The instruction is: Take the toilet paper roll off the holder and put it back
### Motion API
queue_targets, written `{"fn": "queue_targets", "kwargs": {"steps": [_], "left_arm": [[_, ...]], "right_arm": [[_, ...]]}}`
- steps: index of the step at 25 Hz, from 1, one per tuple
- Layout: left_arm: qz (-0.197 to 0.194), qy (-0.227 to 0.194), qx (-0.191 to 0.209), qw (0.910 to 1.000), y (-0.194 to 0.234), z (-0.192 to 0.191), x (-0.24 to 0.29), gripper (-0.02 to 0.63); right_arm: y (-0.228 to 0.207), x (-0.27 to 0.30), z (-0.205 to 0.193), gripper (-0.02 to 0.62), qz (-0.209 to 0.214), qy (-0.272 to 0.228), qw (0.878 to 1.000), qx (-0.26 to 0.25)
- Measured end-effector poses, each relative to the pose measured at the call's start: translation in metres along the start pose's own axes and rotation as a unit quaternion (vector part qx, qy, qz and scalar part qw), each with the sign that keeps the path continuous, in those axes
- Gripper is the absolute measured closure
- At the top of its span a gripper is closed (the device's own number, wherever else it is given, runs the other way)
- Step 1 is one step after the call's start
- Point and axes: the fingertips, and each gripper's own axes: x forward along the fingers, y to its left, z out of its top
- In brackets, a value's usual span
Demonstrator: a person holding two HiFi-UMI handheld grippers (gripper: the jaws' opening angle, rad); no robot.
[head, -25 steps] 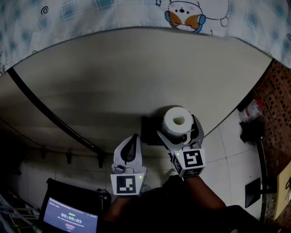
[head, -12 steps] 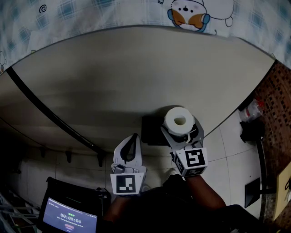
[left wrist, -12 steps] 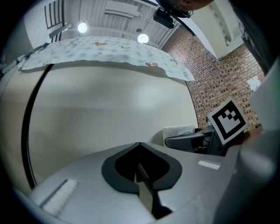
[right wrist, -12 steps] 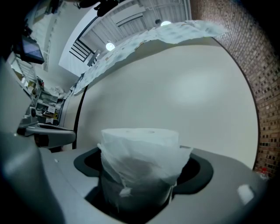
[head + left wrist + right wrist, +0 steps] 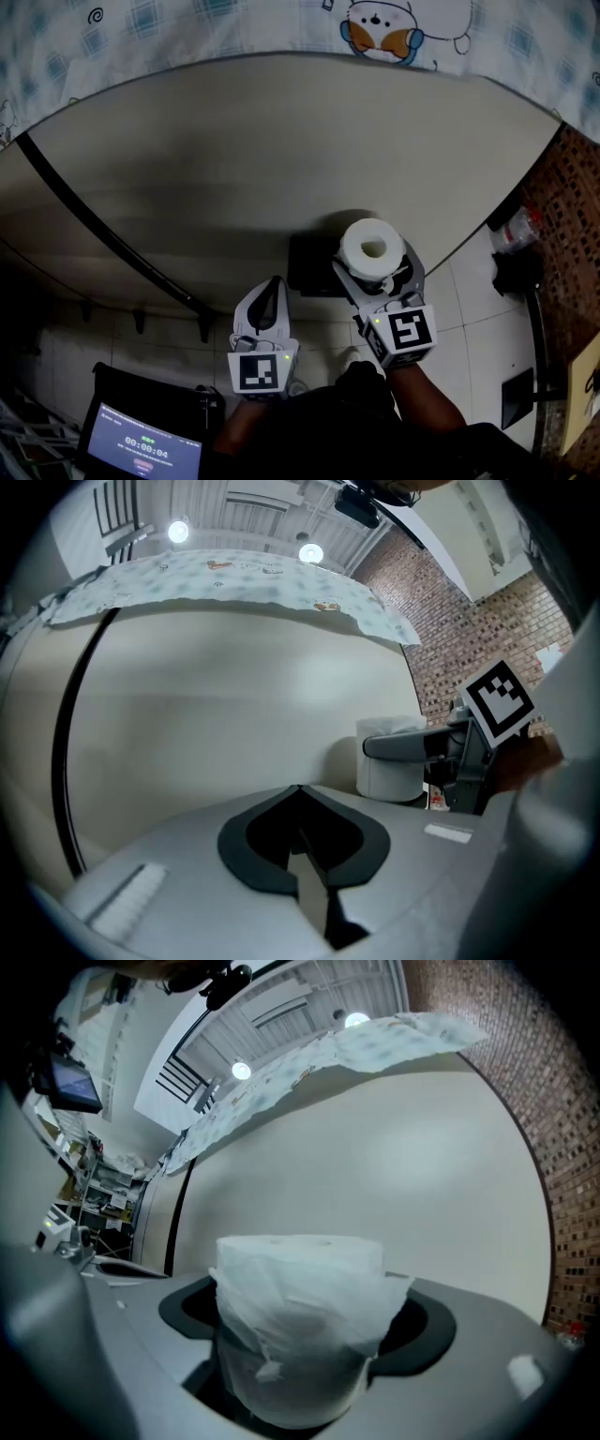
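Right gripper (image 5: 377, 270) has pinched in over the last second. Its fingers (image 5: 349, 281) were spread wide either side of the toilet paper roll (image 5: 298, 1316); now they're narrowed onto it, one pressing each flank, with a loose sheet (image 5: 281, 1363) bunched at the front. The roll hasn't gone anywhere: upright, core up, on the dark holder (image 5: 309, 267) against the beige panel (image 5: 281, 159), same spot as before. Reads as grasp just made, lift not started, so the take-off half is at its first step. Left gripper (image 5: 300, 794) sits just left of the holder, fingers fully together, nothing in them, touching nothing. How the roll seats on the holder is hidden by the roll itself; I'd guess a straight pull upward. Soft roll, so the squeeze may dent it and the loose sheet could snag.
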Motion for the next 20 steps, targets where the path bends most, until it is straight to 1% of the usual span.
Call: {"fn": "queue_targets", "kwargs": {"steps": [5,9,13,17,20], "left_arm": [[-0.006,0.011,-0.001,0.9999,-0.010,-0.011,-0.004,0.588],[-0.013,0.030,0.004,0.9995,-0.014,-0.026,-0.004,0.588],[-0.019,0.043,0.003,0.9989,-0.020,-0.038,-0.008,0.588],[-0.018,0.050,0.006,0.9986,-0.020,-0.042,-0.012,0.588],[-0.022,0.061,0.008,0.9979,-0.018,-0.055,-0.013,0.588]], "right_arm": [[0.002,-0.020,0.031,0.140,0.007,-0.034,0.999,0.000],[0.000,-0.034,0.042,0.140,0.002,-0.044,0.999,-0.002],[-0.005,-0.045,0.030,0.140,-0.008,-0.029,1.000,-0.008],[0.000,-0.050,0.022,0.140,-0.005,-0.018,1.000,-0.004],[0.004,-0.052,0.010,0.140,-0.008,-0.008,1.000,-0.010]]}}
